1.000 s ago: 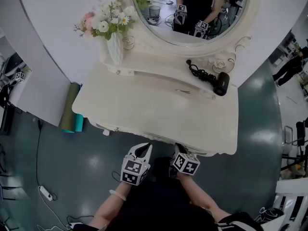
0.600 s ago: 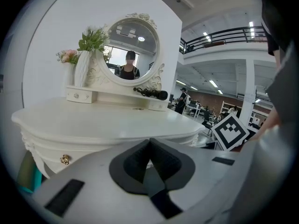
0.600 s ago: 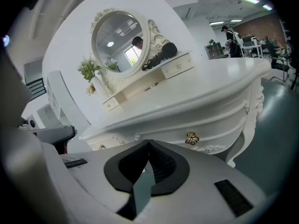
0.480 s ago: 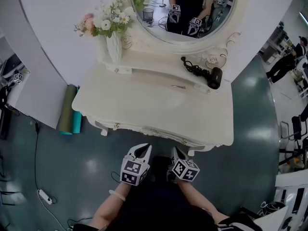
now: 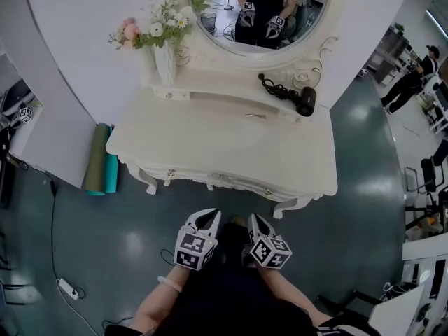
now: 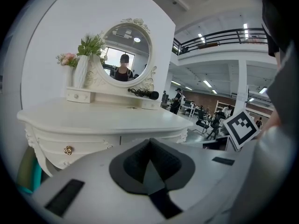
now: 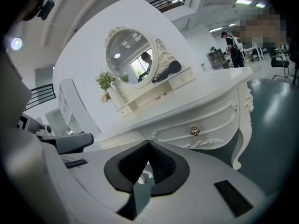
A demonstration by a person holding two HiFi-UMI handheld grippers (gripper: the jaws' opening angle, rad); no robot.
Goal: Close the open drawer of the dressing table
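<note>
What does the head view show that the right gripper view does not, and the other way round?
Only the head view: the rolled mats beside the dressing table and the power strip on the floor. Only the right gripper view: the ceiling lights. Both: that table, its oval mirror, the flower vase and the black hair dryer.

Glossy dark teal floor [image 5: 367, 184], white wall [image 5: 73, 19].

White dressing table [image 5: 210, 142]; front drawer [image 7: 212, 121] shut flush.
</note>
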